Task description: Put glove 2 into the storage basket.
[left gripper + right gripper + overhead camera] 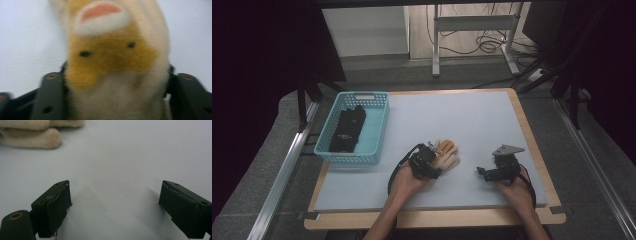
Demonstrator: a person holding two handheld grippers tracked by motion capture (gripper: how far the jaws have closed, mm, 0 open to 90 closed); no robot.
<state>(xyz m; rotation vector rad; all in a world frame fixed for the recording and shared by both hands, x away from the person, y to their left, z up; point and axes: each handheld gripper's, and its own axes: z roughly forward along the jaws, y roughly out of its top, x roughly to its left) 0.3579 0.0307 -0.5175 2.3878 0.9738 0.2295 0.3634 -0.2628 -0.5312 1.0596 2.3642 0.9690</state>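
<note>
Left gripper view: left gripper [116, 100] pinches the plush toy [112, 62] at its body; soft, light, it squashes easily. Right gripper [115, 205] stands open, empty.

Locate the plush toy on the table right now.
In the high view the plush toy lies mid-table, right of the blue basket, clamped in the left gripper.
</note>
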